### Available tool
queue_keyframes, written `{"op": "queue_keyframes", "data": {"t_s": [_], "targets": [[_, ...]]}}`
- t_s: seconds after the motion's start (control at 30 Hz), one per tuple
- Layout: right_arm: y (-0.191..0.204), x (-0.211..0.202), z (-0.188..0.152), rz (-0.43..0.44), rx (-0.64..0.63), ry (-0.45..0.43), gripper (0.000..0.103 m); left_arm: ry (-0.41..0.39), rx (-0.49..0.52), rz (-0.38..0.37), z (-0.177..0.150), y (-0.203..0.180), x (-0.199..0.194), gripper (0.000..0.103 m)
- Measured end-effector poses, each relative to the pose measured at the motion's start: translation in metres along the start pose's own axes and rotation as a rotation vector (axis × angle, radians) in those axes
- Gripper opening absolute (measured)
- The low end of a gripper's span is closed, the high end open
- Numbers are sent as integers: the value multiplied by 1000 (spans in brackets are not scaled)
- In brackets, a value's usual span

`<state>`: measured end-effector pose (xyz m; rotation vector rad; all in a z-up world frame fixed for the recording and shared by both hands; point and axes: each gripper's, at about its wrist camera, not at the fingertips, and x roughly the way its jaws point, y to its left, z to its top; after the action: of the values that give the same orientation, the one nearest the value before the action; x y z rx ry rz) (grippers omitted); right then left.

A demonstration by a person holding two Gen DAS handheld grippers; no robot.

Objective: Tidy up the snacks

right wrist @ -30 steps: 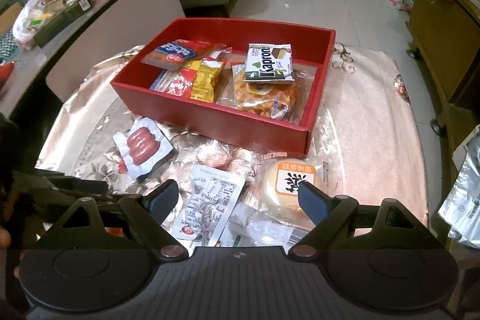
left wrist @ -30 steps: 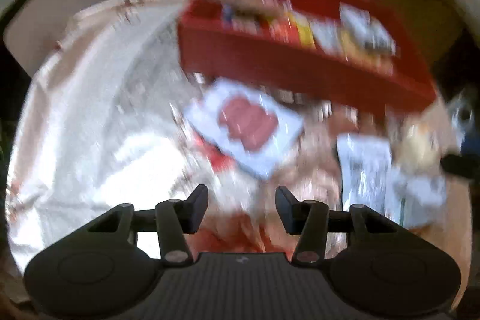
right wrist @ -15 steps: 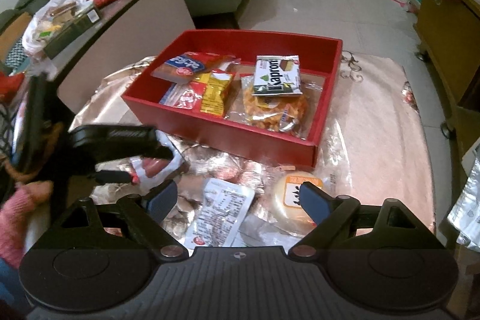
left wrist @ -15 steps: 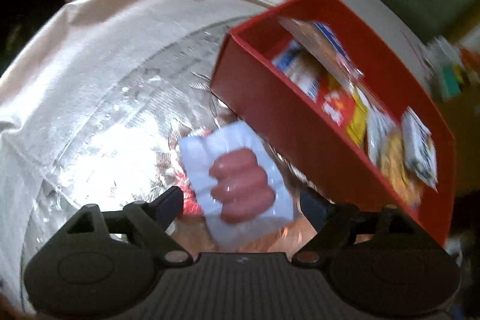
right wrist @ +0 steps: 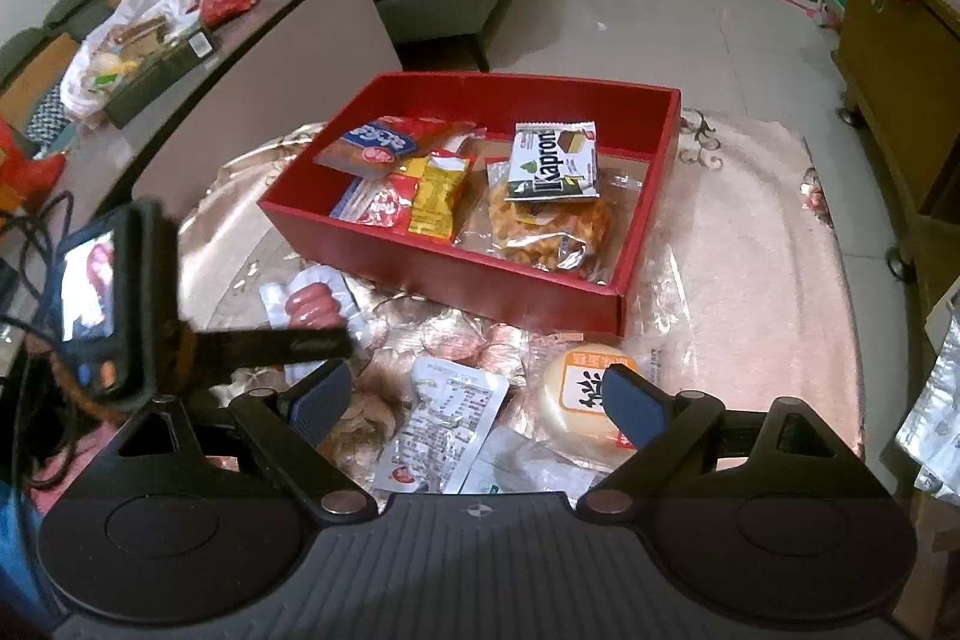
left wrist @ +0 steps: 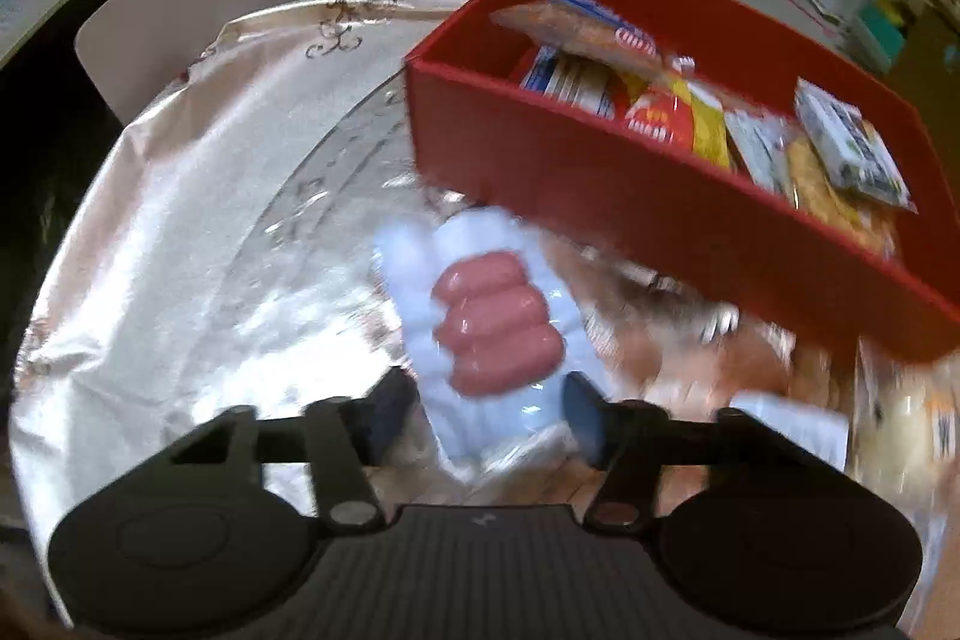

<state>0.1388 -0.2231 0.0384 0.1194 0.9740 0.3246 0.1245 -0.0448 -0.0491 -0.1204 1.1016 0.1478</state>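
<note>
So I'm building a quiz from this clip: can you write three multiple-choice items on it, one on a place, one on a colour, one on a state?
1. Where is the sausage pack?
A. inside the box
B. on the table, beside the box
C. on the sofa

2. What colour is the snack box?
A. red
B. blue
C. white

3. How is the right gripper?
A. shut on a packet
B. open, holding nothing
C. out of view

Answers: B, the pack lies outside the near wall, at the left gripper; A, its walls are red; B, its fingers stand wide apart over loose packets.

Table [right wrist: 750,244], shiny cloth: red box [right wrist: 456,274], sausage pack [right wrist: 312,304], loose snack packets [right wrist: 444,424].
</note>
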Motion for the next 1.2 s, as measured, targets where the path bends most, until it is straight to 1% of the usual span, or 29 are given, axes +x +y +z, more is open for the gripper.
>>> {"op": "queue_keyframes", "data": {"t_s": [0.03,0.1,0.17,0.2,0.27,0.3,0.33,0.37,0.4,0.47,0.5,0.57,0.63,0.67,0.7,0.77,0.83,0.87,0.93,1.0,1.1,1.2], "targets": [[0,-1,0,2,0,-4,94,26,12,4,-3,7,-2,42],[1,-3,-1,4,-1,-10,94,50,7,-10,-7,19,-6,42],[3,-2,-1,5,-3,-8,94,83,-31,-55,-10,32,-11,42],[4,-2,-2,6,-4,-6,94,93,-75,-82,-11,38,-14,42],[6,0,-2,8,-11,0,95,81,-134,-115,-10,39,-18,43],[7,1,-2,7,-13,2,95,59,-132,-126,-6,34,-20,45],[7,3,-2,6,-13,6,95,40,-107,-120,-1,25,-19,55],[8,4,-2,5,-11,9,95,28,-74,-102,4,15,-19,62],[8,5,-1,4,-11,10,95,22,-52,-78,9,6,-16,71],[9,7,-1,2,-13,16,96,10,-72,-33,18,-2,-4,71],[9,9,-1,-1,-14,20,96,18,-90,-18,20,-3,3,71],[10,12,-1,-6,-18,30,96,50,-117,15,21,-2,23,68],[11,17,-1,-13,-24,43,96,15,-91,42,16,-7,21,67],[11,19,0,-17,-28,48,96,4,-74,44,13,-8,19,65],[12,21,0,-20,-31,52,96,-2,-65,34,11,-5,17,62],[12,24,1,-26,-31,61,96,2,-37,-4,11,3,15,60],[15,27,2,-29,-35,65,96,14,-13,-1,13,16,10,53],[17,28,1,-28,-38,70,96,23,-22,-10,15,24,7,52],[19,35,0,-40,-43,90,96,53,-65,-60,17,41,1,39],[20,44,-3,-49,-42,114,96,58,-80,-103,20,48,-8,36],[23,57,-8,-65,-42,151,96,37,-38,-139,17,46,-18,34],[25,70,-12,-81,-31,170,97,62,-44,-166,14,51,-14,32]]}}
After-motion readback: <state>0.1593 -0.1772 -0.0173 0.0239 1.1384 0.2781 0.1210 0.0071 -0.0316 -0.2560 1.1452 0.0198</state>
